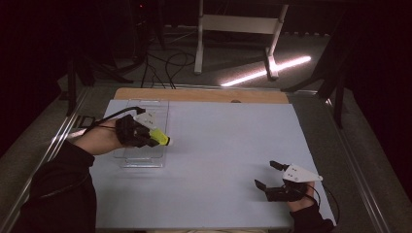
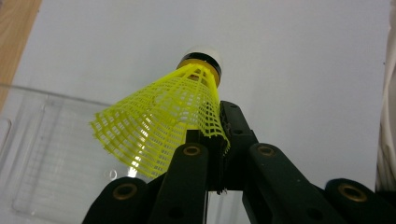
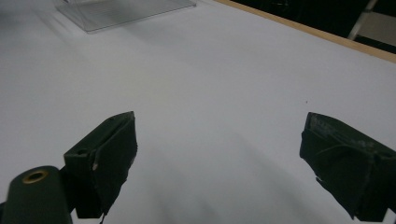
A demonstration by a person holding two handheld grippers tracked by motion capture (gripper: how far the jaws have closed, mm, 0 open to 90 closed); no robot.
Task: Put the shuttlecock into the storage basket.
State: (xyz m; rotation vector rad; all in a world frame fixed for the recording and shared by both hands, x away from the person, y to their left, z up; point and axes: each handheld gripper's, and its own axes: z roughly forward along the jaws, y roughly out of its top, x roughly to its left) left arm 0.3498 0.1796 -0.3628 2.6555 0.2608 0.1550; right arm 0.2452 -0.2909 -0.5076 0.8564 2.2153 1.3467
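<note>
The left gripper [image 1: 154, 137] is clamped on a yellow shuttlecock [image 2: 164, 122], its two jaws pinching the edge of the mesh skirt so that the cork end with its dark band points away from the gripper, out ahead of the jaw tips. In the high view the shuttlecock [image 1: 160, 137] sticks out past the right edge of the clear plastic tray [image 1: 148, 164], which lies under and behind the gripper; in the left gripper view the tray [image 2: 51, 154] sits below and to the left of the jaws, with the pale blue mat [image 1: 228, 145] spreading out in front. The step in hand looks like a carry: the shuttlecock is lifted clear of the tray and is over the tray's rim on the way to the open mat. The right gripper [image 1: 272, 178] rests low on the mat well apart from the left one, its jaws spread wide with nothing between them, as the right gripper view [image 3: 219, 158] confirms, and the tray [image 3: 126, 11] shows far ahead of it. The next move probably calls for bringing the shuttlecock down somewhere on the mat, or toward the waiting right gripper, and letting go gently; since the grip is only on thin, springy mesh at one side, the shuttlecock could twist or tip as the jaws part, so a low, steady release seems wise.
</note>
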